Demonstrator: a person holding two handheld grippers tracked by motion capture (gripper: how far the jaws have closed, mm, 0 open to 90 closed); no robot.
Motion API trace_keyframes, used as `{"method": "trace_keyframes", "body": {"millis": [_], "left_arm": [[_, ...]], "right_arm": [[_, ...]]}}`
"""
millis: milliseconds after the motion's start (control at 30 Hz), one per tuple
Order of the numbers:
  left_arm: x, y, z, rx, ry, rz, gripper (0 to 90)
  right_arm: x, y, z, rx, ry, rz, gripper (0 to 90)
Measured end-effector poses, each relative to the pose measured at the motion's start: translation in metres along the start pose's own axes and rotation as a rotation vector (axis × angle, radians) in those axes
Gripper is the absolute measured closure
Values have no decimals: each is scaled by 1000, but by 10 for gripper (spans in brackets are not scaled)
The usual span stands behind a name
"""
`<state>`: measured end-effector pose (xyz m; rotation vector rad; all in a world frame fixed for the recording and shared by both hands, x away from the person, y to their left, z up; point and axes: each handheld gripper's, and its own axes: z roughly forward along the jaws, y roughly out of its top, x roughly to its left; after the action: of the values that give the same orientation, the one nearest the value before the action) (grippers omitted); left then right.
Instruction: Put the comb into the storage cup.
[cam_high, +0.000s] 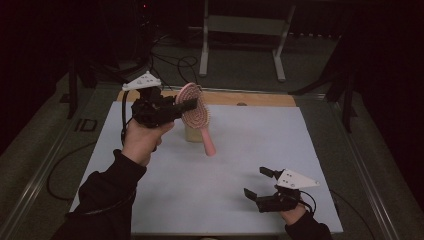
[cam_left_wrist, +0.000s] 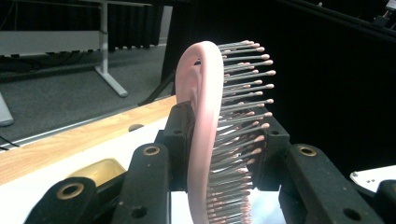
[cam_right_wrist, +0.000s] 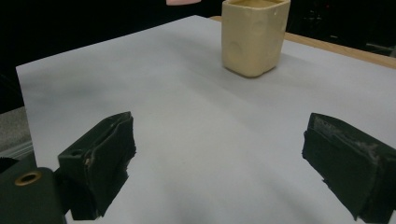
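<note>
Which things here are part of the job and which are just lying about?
In the job:
- pink oval plastic hairbrush, clamped in the left gripper
- cream squarish plastic cup on the white sheet
- right gripper, open, empty

Lying about:
- grey metal stand on the floor
- black cables

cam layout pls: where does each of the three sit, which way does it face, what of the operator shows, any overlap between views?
High view: above the person's side, looking forward and down on the white table; both forearms, left gripper and right gripper show.
Left gripper view: rides that gripper, looking along jaws clamped on the pink hairbrush.
Right gripper view: rides the right gripper, low over the table, open jaws facing the cream cup.
Shared: the high and left gripper views both show the hairbrush.
</note>
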<state>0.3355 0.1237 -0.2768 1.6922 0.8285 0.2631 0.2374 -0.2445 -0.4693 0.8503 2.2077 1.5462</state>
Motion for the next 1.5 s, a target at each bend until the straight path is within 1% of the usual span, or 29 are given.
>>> {"method": "trace_keyframes", "body": {"millis": [233,300,567,767,833,1000,1100,1367,1500], "left_arm": [[6,9,5,-19,23,-10,660],[7,11,7,-19,38,-6,660],[15,19,14,-25,77,-13,660],[20,25,19,-26,114,-10,660],[22,27,21,-28,127,-14,660],[25,29,26,-32,135,-18,659],[27,30,28,-27,151,-13,660],[36,37,34,-50,197,-25,660],[39,37,40,-52,218,-24,660]], "right_arm": [[1,0,0,2,-3,-1,89],[1,0,0,1,-1,-3,89],[-1,0,-1,-5,-1,0,89],[0,0,-1,-6,0,3,89],[0,0,-1,-4,-1,-2,89],[-1,0,-2,-6,-1,0,89],[0,1,-2,-8,1,4,89],[-2,1,-4,-13,-2,5,89],[-2,1,-4,-15,-6,10,89]]}}
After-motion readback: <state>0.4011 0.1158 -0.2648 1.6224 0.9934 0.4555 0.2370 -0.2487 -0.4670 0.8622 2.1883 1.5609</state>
